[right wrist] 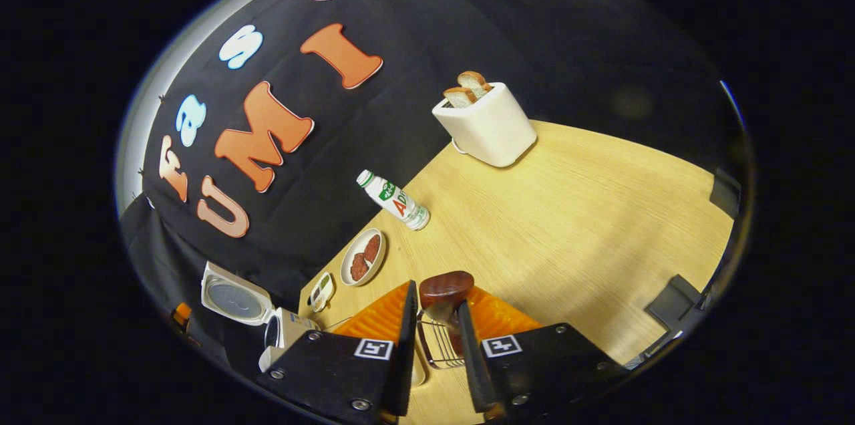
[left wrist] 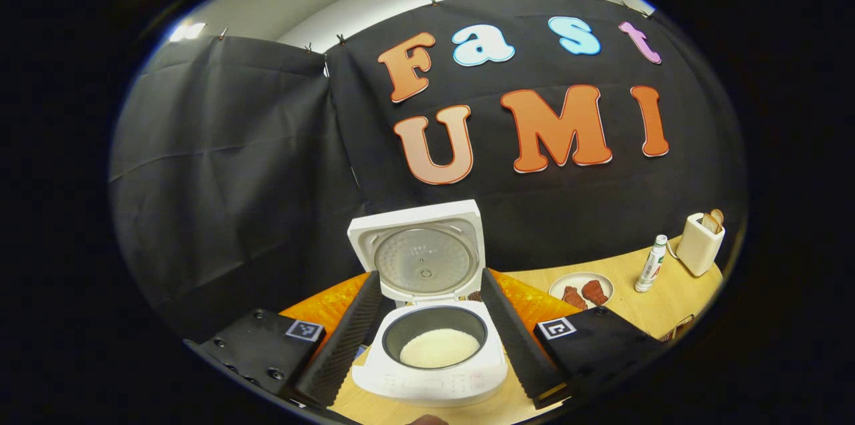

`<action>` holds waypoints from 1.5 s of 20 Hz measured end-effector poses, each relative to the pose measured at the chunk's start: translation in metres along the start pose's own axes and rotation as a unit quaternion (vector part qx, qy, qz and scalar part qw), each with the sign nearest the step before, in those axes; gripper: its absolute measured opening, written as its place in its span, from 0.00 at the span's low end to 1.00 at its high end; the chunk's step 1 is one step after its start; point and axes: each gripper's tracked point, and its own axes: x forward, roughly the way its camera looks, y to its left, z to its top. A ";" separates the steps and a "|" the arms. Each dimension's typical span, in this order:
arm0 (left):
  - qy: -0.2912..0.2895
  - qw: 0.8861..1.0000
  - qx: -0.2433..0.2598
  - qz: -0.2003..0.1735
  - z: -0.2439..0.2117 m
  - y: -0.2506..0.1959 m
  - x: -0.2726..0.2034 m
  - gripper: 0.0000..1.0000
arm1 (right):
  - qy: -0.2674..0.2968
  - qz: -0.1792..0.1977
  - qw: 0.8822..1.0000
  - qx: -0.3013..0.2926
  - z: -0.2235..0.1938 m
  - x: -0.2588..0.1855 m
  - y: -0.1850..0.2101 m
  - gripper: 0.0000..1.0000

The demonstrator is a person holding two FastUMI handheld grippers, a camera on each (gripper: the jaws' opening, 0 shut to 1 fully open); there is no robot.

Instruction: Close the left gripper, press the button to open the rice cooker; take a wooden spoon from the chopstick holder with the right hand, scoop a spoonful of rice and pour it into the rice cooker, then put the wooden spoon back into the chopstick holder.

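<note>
The white rice cooker (left wrist: 427,371) stands on the table with its lid (left wrist: 424,258) raised upright, and white rice (left wrist: 439,348) lies in the inner pot. My left gripper (left wrist: 429,278) is open, one finger on each side of the cooker and touching nothing. In the right gripper view, the dark wooden spoon (right wrist: 446,286) has its bowl just past my fingertips. Its handle runs down into the wire chopstick holder (right wrist: 441,348). My right gripper (right wrist: 435,298) is narrowed on the spoon just under its bowl. The open cooker (right wrist: 284,331) shows far to the left there.
On the wooden table (right wrist: 568,211) are a plate of reddish meat pieces (right wrist: 364,256), a small white bottle (right wrist: 394,200) and a white toaster with bread slices (right wrist: 486,121). The same plate (left wrist: 581,290), bottle (left wrist: 651,264) and toaster (left wrist: 700,243) stand right of the cooker.
</note>
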 end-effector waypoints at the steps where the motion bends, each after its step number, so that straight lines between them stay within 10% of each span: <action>1: -0.006 1.000 -0.011 -0.002 0.009 0.002 0.005 1.00 | -0.004 -0.007 1.000 -0.007 0.006 -0.002 -0.002 0.40; 8: -0.033 0.997 -0.068 -0.015 0.070 0.032 0.056 1.00 | -0.092 -0.039 0.991 -0.091 0.079 -0.054 0.002 0.85; 20: 0.025 0.993 -0.104 -0.048 0.085 0.047 0.206 0.96 | -0.267 -0.106 0.932 -0.221 0.172 -0.190 0.048 0.93; 30: 0.178 0.981 -0.075 -0.030 0.003 0.050 0.260 0.97 | -0.284 -0.144 0.916 -0.244 0.170 -0.230 0.044 0.94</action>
